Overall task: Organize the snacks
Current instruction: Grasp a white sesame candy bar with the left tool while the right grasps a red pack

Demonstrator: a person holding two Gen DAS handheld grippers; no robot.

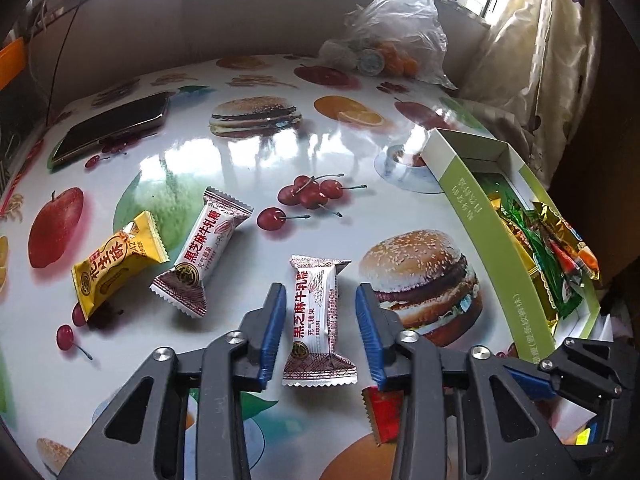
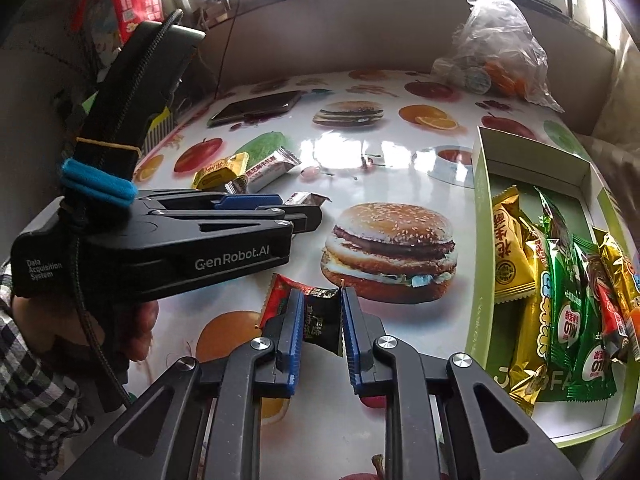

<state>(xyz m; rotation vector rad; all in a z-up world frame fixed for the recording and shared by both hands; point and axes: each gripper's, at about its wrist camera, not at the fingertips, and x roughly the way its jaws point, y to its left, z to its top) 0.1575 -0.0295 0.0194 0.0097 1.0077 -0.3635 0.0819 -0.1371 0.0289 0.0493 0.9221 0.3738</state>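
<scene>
Our left tongs (image 1: 321, 322) stand open around the white sesame candy wrapper (image 1: 318, 320), our right tongs (image 2: 321, 326) pinch the red-black wrapper (image 2: 320, 316); we squeeze mid-wrapper.

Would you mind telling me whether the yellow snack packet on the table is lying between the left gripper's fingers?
No, the yellow packet lies off to the side; a white packet sits between the left gripper fingers.

Your left tool (image 2: 308, 210) reads "GenRobot.AI" and "Data Acquisition System"; the white wrapper (image 1: 316, 320) reads "黑芝麻牛轧糖"; the yellow (image 1: 116, 260), "花生酥".
</scene>
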